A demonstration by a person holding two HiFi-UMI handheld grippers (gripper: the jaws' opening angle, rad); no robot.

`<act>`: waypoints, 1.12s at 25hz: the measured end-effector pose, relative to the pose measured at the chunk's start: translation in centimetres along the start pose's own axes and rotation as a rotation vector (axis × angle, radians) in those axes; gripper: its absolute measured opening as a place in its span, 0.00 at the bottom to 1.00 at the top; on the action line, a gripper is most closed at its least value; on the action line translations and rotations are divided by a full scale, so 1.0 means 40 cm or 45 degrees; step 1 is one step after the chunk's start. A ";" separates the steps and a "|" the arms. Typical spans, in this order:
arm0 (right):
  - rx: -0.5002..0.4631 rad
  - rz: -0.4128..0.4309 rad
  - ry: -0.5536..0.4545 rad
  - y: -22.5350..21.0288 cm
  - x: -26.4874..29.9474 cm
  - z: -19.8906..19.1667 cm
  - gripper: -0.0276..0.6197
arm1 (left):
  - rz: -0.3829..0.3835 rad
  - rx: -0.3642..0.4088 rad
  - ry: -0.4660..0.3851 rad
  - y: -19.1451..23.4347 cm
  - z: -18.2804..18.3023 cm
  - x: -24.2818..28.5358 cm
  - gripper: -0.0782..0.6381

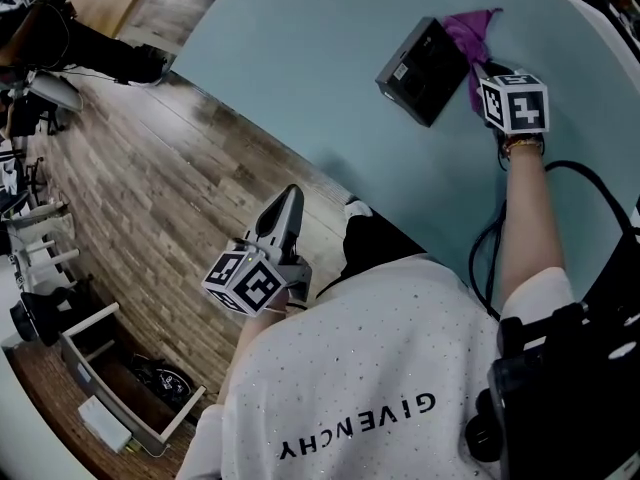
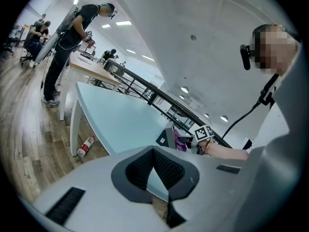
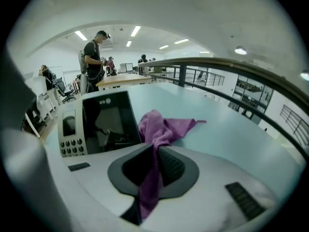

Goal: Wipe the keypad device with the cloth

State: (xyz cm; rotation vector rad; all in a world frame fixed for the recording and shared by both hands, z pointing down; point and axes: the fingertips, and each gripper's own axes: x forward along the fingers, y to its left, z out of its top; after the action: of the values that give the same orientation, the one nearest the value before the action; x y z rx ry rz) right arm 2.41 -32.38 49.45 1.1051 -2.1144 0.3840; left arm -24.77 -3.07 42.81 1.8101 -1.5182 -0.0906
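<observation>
The keypad device (image 1: 425, 71) is a dark box standing on the pale blue table (image 1: 300, 58); in the right gripper view its screen and keypad (image 3: 96, 122) face me at left. The purple cloth (image 3: 161, 129) is bunched against the device's right side and trails back between my right gripper's (image 3: 154, 149) jaws, which are shut on it. In the head view the cloth (image 1: 470, 30) shows beyond the right gripper (image 1: 482, 76). My left gripper (image 1: 287, 208) hangs off the table over the floor, its jaws shut (image 2: 154, 151) with nothing between them.
A black cable (image 1: 497, 238) loops on the table beside my right arm. Wooden floor (image 1: 150, 188) lies left of the table edge, with an open box (image 1: 110, 378) and a bottle (image 2: 85, 146) on it. A person (image 2: 72, 37) stands at a far desk.
</observation>
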 end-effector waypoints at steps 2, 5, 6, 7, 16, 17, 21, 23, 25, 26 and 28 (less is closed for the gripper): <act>-0.113 -0.023 -0.128 0.017 -0.047 0.086 0.09 | -0.001 -0.003 -0.009 0.000 0.004 -0.007 0.11; -0.335 -0.064 -0.415 0.064 -0.146 0.277 0.09 | -0.002 -0.011 -0.025 -0.012 0.022 -0.020 0.11; -0.384 -0.088 -0.518 0.076 -0.176 0.341 0.09 | -0.004 -0.014 -0.032 -0.017 0.026 -0.020 0.11; -0.421 -0.111 -0.623 0.088 -0.203 0.397 0.09 | -0.006 -0.017 -0.040 -0.019 0.028 -0.018 0.11; -0.680 0.102 -0.469 0.265 -0.088 0.369 0.09 | 0.049 -0.045 -0.087 -0.009 0.021 -0.049 0.11; -0.673 0.143 -0.447 0.281 -0.081 0.352 0.09 | 0.059 -0.051 -0.091 -0.005 0.018 -0.055 0.11; -0.616 0.292 -0.389 0.340 -0.072 0.302 0.09 | 0.092 -0.073 -0.100 0.010 0.010 -0.066 0.11; -0.625 0.352 -0.356 0.372 -0.074 0.278 0.09 | 0.093 -0.076 -0.103 0.012 0.005 -0.064 0.11; -0.679 0.387 -0.328 0.402 -0.079 0.254 0.09 | 0.091 -0.076 -0.108 0.011 0.003 -0.059 0.11; -0.712 0.396 -0.320 0.414 -0.082 0.245 0.09 | 0.090 -0.074 -0.111 0.011 0.004 -0.056 0.11; -0.767 0.416 -0.315 0.437 -0.091 0.232 0.09 | 0.090 -0.074 -0.115 0.012 0.004 -0.048 0.11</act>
State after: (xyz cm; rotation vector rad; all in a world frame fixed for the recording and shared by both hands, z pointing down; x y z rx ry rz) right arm -14.48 -24.96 41.42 0.4757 -2.3990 -0.2536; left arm -25.80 -1.47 42.21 1.7254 -1.6246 -0.1821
